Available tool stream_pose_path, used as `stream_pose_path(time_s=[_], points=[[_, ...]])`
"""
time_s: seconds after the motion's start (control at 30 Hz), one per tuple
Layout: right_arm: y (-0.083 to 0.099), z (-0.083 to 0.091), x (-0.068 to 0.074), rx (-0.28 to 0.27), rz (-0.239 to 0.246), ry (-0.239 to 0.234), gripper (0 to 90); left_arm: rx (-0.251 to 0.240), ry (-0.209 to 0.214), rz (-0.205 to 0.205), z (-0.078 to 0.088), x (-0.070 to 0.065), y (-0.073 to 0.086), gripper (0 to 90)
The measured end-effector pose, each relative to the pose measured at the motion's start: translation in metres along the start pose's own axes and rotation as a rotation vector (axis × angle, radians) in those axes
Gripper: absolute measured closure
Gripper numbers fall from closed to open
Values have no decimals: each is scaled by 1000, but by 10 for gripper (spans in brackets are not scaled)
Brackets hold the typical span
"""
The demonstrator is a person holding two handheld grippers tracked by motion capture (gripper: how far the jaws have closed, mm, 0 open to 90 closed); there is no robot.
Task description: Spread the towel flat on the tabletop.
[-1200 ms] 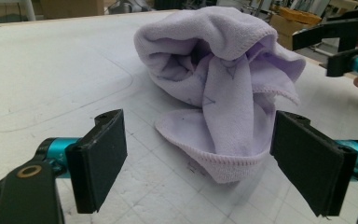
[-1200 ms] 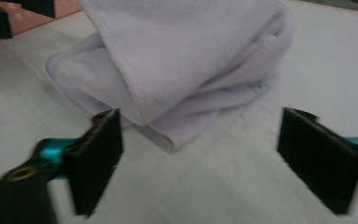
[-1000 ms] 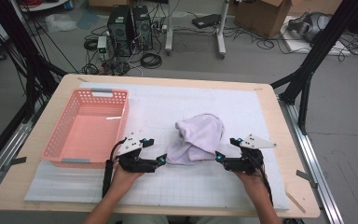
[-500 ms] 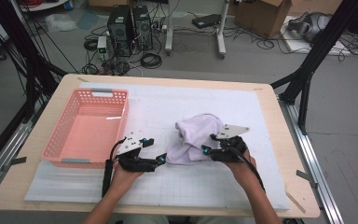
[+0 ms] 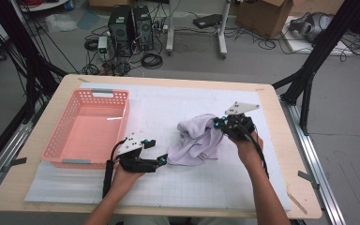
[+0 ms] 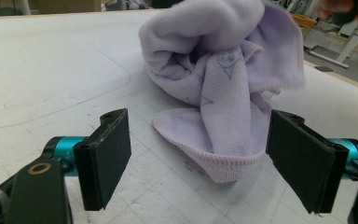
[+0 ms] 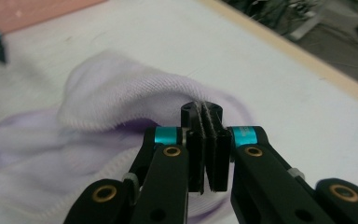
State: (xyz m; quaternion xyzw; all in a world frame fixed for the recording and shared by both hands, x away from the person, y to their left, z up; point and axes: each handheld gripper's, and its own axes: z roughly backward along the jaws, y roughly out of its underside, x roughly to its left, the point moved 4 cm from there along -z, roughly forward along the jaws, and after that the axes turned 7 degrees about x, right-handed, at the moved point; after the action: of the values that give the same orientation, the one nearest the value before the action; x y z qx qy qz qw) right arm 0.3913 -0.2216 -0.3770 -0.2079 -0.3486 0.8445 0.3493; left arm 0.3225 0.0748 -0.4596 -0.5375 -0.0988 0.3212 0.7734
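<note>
— What's on the table point(image 5: 281, 140)?
— A pink basket point(image 5: 91, 129) at the left (long side toward us), a lilac towel point(image 5: 197, 140) mid-table.
— And the grippers?
— Right gripper point(image 5: 221, 125) has just clamped its right edge; left gripper point(image 5: 161, 161) gapes around the near corner.

Crumpled lilac towel point(image 5: 198, 140), right edge lifted

High view: fixed above the table's point(image 5: 281, 197) near edge, facing forward and down, distant. Left gripper view: low, close, looking right across the table surface. Right gripper view: very close, facing left. All three share the lilac cloth point(image 5: 198, 140) point(image 6: 223, 70) point(image 7: 107, 98).
</note>
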Motion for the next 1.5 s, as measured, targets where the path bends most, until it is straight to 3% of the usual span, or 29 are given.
stream_pose_path(time_s=[0.07, 0.2, 0.33, 0.47, 0.57, 0.6, 0.63, 0.7, 0.83, 0.97, 1.13, 1.23, 1.37, 1.43, 1.5], points=[[-6, 0, -13, -19, -28, 33, 881, 1, 2, 1, 0, 0, 0, 226], [-11, -6, -37, -5, -83, 102, 882, -3, 4, 6, 0, 0, 0, 226], [-11, -11, -64, 2, -169, 173, 881, -3, 7, 6, 0, 0, 0, 227], [1, -14, -90, 27, -283, 228, 881, -3, 11, 3, 0, 0, 0, 228], [10, -12, -104, 64, -326, 315, 880, -2, 13, 8, 0, 0, 0, 228], [13, -11, -107, 71, -344, 324, 867, -2, 12, 8, 0, 0, 0, 229], [17, -12, -108, 86, -364, 303, 854, -3, 13, 9, 0, 0, 0, 229], [20, -12, -106, 97, -333, 296, 799, -3, 15, 9, 0, 0, 0, 229], [23, -2, -94, 60, -283, 262, 713, -1, 16, 3, 0, 0, 0, 233], [28, 8, -78, 38, -228, 204, 682, 1, 16, 2, 0, 0, 0, 236], [45, 8, -56, 68, -169, 134, 621, 7, 17, -5, 0, 0, 0, 243], [62, -3, -43, 143, -139, 95, 572, 7, 16, -5, 0, 0, 0, 245], [84, -17, -33, 198, -140, 51, 538, 6, 24, -6, -1, -1, 0, 261], [98, -25, -32, 262, -129, 67, 542, 9, 28, -9, -1, -2, 0, 271], [106, -22, -34, 221, -174, 48, 657, 12, 34, -9, -1, -3, 0, 276]])
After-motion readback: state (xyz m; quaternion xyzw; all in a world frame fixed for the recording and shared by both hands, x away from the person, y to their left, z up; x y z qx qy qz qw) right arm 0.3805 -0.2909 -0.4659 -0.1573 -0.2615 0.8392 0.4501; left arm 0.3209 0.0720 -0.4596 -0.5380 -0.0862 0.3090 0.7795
